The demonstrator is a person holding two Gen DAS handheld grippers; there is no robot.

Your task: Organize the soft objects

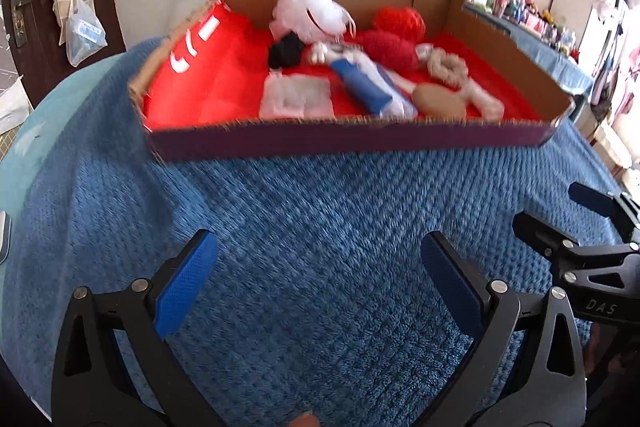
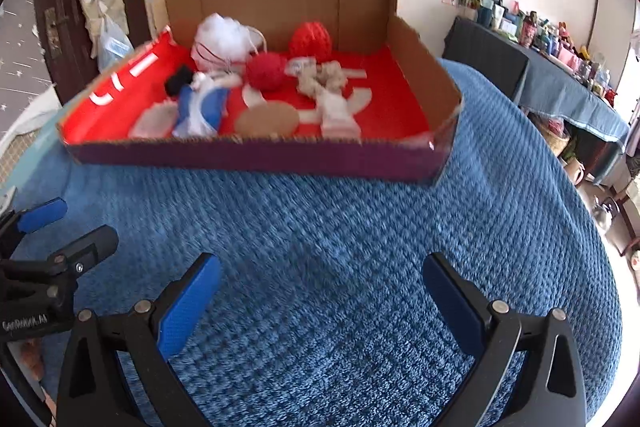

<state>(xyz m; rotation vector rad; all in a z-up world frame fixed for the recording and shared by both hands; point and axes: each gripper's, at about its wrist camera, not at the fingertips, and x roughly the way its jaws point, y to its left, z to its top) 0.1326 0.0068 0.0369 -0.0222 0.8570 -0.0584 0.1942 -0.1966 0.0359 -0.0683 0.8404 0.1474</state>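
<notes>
Box [image 1: 360,143] holds soft items: white puff [image 1: 308,7] at 12 o'clock, red balls [image 1: 390,47] right. Left gripper [image 1: 318,291] and right gripper [image 2: 322,303] gape wide, empty, above blue blanket [image 1: 320,207].

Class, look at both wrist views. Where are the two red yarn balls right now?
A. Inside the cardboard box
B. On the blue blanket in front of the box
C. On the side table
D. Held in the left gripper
A. Both red yarn balls lie inside the cardboard box, while the left gripper and right gripper are open and empty over the blue blanket.

Box contents [image 1: 360,67] blurred, perhaps toys
</notes>
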